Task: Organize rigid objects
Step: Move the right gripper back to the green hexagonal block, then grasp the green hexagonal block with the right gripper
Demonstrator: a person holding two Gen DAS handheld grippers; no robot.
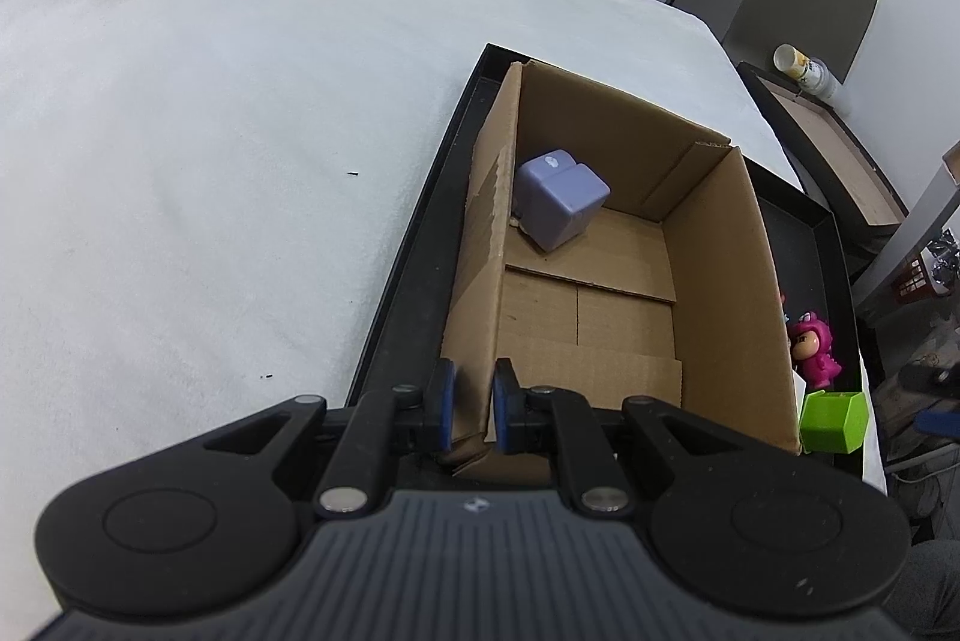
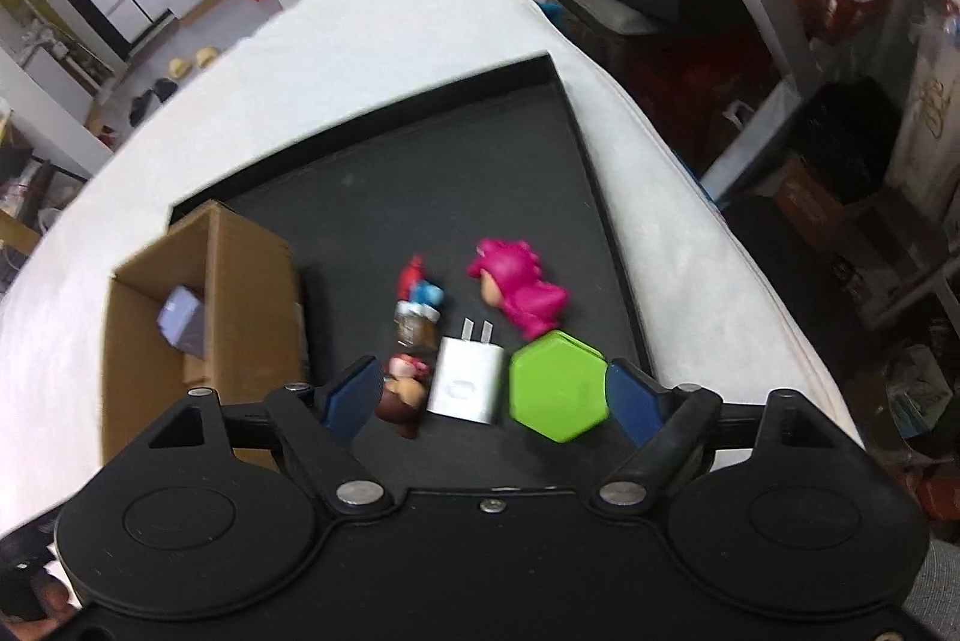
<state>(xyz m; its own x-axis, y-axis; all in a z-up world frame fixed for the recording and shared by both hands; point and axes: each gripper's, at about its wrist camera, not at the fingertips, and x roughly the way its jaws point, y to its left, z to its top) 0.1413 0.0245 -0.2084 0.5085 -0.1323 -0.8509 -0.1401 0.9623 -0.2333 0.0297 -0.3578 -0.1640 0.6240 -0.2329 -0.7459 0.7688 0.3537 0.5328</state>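
the left tool (image 1: 474, 404) pinches the near wall of the cardboard box (image 1: 714, 293) at lower centre of its frame; a lavender block (image 1: 561, 200) lies inside against the box's left wall. the right tool (image 2: 495, 395) is spread wide above the black tray (image 2: 420, 173), with a white charger (image 2: 465, 380), green hexagon box (image 2: 558, 386) and pink figure (image 2: 519, 287) between its pads.
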